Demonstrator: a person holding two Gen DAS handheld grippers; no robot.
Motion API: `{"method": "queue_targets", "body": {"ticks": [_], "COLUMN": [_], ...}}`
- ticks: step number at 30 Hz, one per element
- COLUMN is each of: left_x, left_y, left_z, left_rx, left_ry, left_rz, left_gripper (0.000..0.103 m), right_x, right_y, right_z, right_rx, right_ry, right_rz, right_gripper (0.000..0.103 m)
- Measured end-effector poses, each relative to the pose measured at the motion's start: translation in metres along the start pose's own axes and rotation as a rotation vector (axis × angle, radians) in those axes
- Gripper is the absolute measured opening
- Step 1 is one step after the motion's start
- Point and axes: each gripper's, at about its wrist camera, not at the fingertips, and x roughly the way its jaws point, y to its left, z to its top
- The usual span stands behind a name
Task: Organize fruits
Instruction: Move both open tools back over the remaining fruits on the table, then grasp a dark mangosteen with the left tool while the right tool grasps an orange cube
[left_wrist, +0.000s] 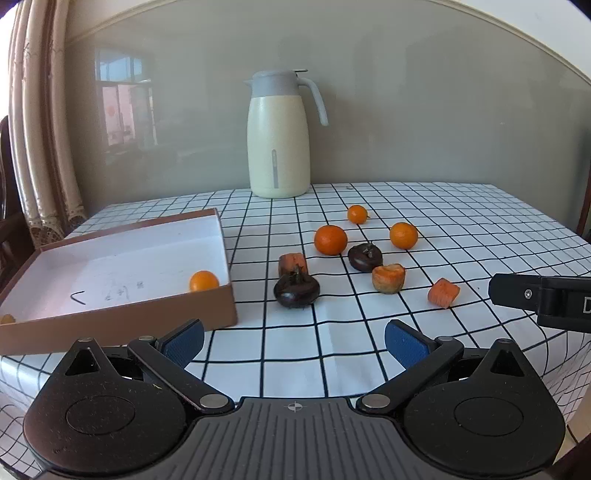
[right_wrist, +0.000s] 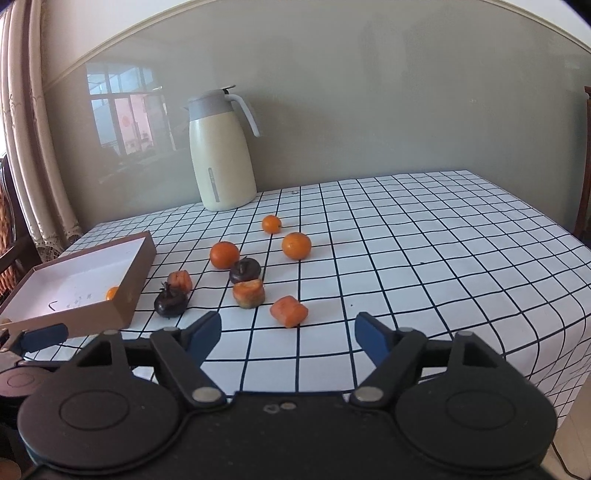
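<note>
Table with black-grid white cloth (left_wrist: 461, 221): holds all items.

Brown box (left_wrist: 122, 314), left of frame: white inside, one orange (left_wrist: 204, 280) in its near right corner; a second orange shape at the far left edge, possibly another fruit.

Loose at centre: three oranges (left_wrist: 330, 240), two dark round fruits (left_wrist: 296, 291), three cut orange chunks (left_wrist: 443, 292).

Cream jug (left_wrist: 279, 136): upright, upper centre, against the wall.

Left gripper (left_wrist: 293, 343): jaws apart, nothing between, low over the near cloth.

Right gripper (right_wrist: 288, 334): jaws apart, empty, the nearest chunk (right_wrist: 289, 311) just beyond its tips.
</note>
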Motion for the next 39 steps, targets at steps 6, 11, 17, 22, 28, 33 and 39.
{"method": "queue_targets", "body": {"ticks": [6, 11, 17, 22, 28, 33, 39], "left_x": [0.017, 0.031, 0.049, 0.066, 0.086, 0.098, 0.110], "left_y": [-0.004, -0.010, -0.016, -0.017, -0.015, -0.015, -0.010], "left_z": [0.003, 0.005, 0.010, 0.014, 0.018, 0.018, 0.015], "left_rx": [-0.010, 0.006, 0.020, 0.026, 0.015, 0.016, -0.010], "left_ry": [0.000, 0.000, -0.007, -0.001, 0.000, 0.003, 0.019], "left_rz": [-0.003, -0.011, -0.013, -0.012, 0.004, 0.009, 0.006], "left_gripper": [0.103, 0.103, 0.097, 0.090, 0.082, 0.075, 0.062], "right_x": [0.014, 0.029, 0.042, 0.051, 0.062, 0.069, 0.077], "right_y": [-0.003, -0.004, -0.006, -0.010, -0.012, -0.011, -0.010], "right_z": [0.002, 0.003, 0.006, 0.006, 0.005, 0.006, 0.006], "right_rx": [0.002, 0.001, 0.003, 0.012, 0.021, 0.019, 0.021], "right_ry": [0.014, 0.032, 0.040, 0.043, 0.055, 0.059, 0.064], "right_rz": [0.001, 0.013, 0.019, 0.012, 0.016, 0.020, 0.019], "right_gripper": [0.063, 0.055, 0.046, 0.046, 0.043, 0.043, 0.043]}}
